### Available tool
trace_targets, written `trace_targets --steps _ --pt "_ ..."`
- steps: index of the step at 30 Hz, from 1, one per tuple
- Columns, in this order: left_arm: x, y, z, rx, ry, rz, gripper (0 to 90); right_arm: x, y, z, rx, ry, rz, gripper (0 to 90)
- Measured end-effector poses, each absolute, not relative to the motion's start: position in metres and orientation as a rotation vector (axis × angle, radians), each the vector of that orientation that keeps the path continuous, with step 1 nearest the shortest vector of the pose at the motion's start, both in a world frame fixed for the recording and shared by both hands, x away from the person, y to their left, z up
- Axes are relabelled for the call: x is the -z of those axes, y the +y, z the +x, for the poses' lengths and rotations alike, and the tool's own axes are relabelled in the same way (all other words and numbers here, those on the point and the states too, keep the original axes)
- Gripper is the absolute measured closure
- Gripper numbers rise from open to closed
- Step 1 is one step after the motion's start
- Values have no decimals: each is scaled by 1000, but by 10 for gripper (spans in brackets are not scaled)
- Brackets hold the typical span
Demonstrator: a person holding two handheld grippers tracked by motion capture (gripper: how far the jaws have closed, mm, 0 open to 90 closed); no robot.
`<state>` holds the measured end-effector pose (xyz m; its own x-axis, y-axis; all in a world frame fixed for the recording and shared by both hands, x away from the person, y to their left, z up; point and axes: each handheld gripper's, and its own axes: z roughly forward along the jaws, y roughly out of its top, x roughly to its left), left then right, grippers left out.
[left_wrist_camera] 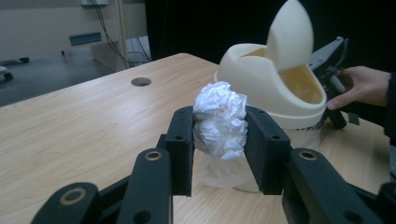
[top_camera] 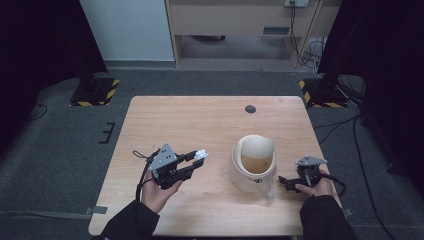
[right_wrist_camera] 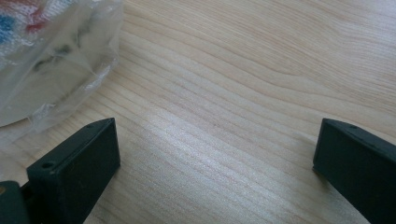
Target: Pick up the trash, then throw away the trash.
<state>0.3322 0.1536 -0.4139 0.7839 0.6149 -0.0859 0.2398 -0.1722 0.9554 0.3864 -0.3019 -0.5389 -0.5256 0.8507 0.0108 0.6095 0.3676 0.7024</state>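
Near the front edge of the tabletop [top_camera: 210, 120], the left gripper [top_camera: 196, 161] has its fingers [left_wrist_camera: 183, 140] clamped on a crumpled ball of white paper [left_wrist_camera: 220, 120], held above the wood left of the bin. To the right, the right gripper [right_wrist_camera: 215, 154] rests low with its fingers spread wide, nothing between them, a clear plastic bag [right_wrist_camera: 51, 60] just beside. A little farther back stands the cream swing-lid bin [top_camera: 254, 162], its lid tipped open.

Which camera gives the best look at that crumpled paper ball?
The left gripper view: the paper ball sits close up, pinched between the black jaws. The high view shows it as a small white speck at the left gripper.
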Motion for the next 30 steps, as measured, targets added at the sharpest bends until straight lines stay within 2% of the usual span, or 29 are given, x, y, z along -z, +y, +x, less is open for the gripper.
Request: trace_targets --steps 13,30 --pt "403 136 318 -337 588 1744 639 539 -302 386 -943 2280 1277 7" --pt "410 114 307 -293 535 1787 639 539 -302 387 -942 2280 1275 7"
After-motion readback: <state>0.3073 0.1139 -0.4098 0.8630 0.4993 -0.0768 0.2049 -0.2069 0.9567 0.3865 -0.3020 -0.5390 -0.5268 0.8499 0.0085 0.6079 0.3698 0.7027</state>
